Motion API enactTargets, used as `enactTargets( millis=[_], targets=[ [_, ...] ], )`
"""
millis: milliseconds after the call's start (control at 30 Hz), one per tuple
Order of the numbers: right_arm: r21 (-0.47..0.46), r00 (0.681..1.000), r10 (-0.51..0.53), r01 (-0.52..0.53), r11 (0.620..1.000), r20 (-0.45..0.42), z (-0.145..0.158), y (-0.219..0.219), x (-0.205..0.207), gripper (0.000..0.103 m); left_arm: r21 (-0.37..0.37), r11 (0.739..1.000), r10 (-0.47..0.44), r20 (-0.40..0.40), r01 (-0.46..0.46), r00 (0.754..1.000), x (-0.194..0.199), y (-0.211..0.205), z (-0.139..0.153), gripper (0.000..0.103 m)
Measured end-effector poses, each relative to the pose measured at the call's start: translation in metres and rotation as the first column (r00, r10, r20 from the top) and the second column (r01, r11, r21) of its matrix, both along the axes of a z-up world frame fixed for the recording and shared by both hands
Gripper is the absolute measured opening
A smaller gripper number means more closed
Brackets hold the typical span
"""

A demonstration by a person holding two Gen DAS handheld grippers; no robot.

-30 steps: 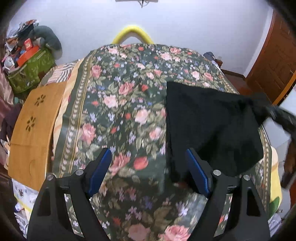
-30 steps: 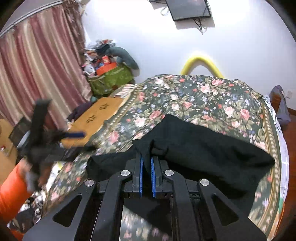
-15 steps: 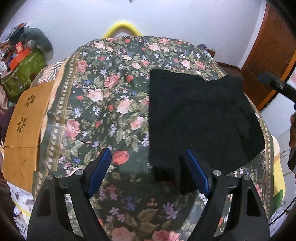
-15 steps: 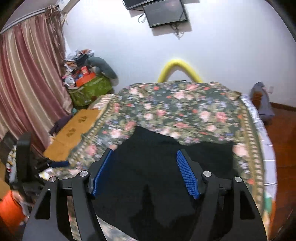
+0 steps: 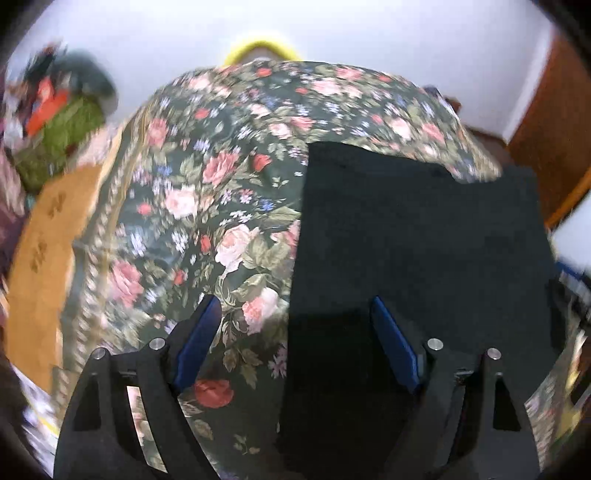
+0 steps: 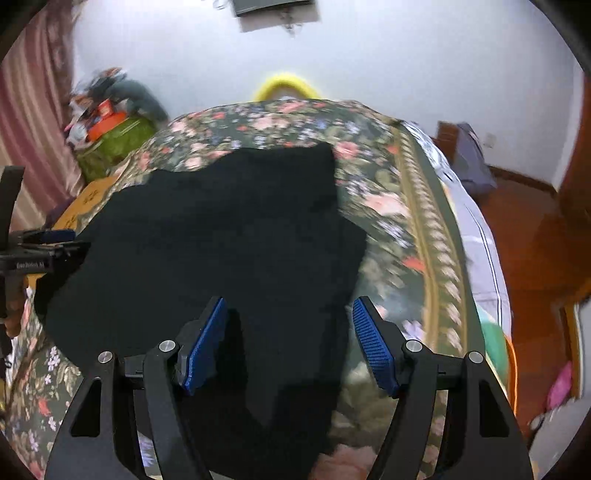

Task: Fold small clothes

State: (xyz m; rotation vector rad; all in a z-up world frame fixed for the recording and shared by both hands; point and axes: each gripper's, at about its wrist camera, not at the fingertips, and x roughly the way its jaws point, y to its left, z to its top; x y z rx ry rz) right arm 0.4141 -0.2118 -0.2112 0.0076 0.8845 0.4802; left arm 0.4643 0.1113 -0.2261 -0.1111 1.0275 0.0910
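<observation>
1. Bed point(image 5: 229, 155): covered by a dark green spread with pink and red roses, with a gold patterned border along its side edges. It fills most of both wrist views. A yellow curved bar point(image 6: 284, 83) shows past the far end, against a white wall point(image 5: 332, 33).
2. Black garment point(image 5: 417, 236): lies spread flat on the bed, on the half toward the right-hand side edge as seen from the left wrist. Its left edge runs nearly straight from the far end to the near end. From the right wrist, the same garment point(image 6: 221, 236) has an uneven far edge and a narrower tail of cloth running toward the camera.
3. Left tongs point(image 5: 295, 343): spread wide, nothing pinched. The garment's left edge passes between the two blue pads; one pad is over the floral spread, the other over black cloth. Contact with the cloth cannot be told.
4. Right tongs point(image 6: 291, 339): spread, having just been opening; nothing pinched. The cloth tail lies between the pads, and the pads do not press on it.
5. Both views are motion-blurred, so fine detail at the edges is unreadable.
</observation>
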Motion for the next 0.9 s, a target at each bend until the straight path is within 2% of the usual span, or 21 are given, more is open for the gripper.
enactTargets(
  millis=[133, 233, 333, 433, 500, 633, 733, 800, 900],
  targets=[
    [0.059, 0.998, 0.009, -0.006, 0.998, -0.057, -0.008, -0.012, 0.002, 0.067, -0.117, 0.993, -0.028, -0.048, 0.022, 0.998, 0.006, 0.01, -0.011, 0.086],
    [0.099, 0.998, 0.015, -0.01, 0.995, -0.059, -0.011, -0.012, 0.0, 0.067, -0.241, 0.971, -0.031, -0.069, 0.013, 0.997, 0.006, 0.013, -0.017, 0.087],
    [0.151, 0.995, 0.04, -0.026, 0.988, -0.089, -0.016, -0.004, 0.002, 0.067, -0.254, 0.967, -0.034, -0.063, 0.017, 0.997, 0.007, 0.008, -0.017, 0.087],
    [0.141, 0.996, 0.047, -0.035, 0.989, -0.078, -0.018, 0.011, 0.003, 0.064, -0.261, 0.965, -0.045, -0.053, 0.03, 0.998, 0.007, 0.003, -0.013, 0.086],
    [0.147, 0.996, 0.047, -0.035, 0.988, -0.081, -0.018, 0.019, 0.003, 0.052, -0.274, 0.961, -0.057, -0.04, 0.044, 0.998, 0.006, 0.001, -0.011, 0.086],
    [0.144, 0.995, 0.05, -0.038, 0.989, -0.081, -0.016, 0.024, 0.002, 0.04, -0.291, 0.955, -0.069, -0.021, 0.06, 0.997, 0.002, 0.003, -0.008, 0.084],
    [0.159, 0.995, 0.054, -0.04, 0.987, -0.087, -0.018, 0.019, 0.003, 0.035, -0.339, 0.937, -0.083, 0.014, 0.083, 0.996, -0.007, 0.007, -0.002, 0.083],
    [0.177, 0.994, 0.052, -0.034, 0.984, -0.097, -0.019, 0.016, 0.005, 0.034, -0.387, 0.916, -0.098, 0.029, 0.102, 0.995, -0.01, 0.007, 0.001, 0.083],
    [0.169, 0.994, 0.05, -0.034, 0.985, -0.094, -0.02, 0.017, 0.004, 0.034, -0.329, 0.939, -0.116, -0.021, 0.103, 0.993, -0.003, -0.004, -0.005, 0.083]
  ],
)
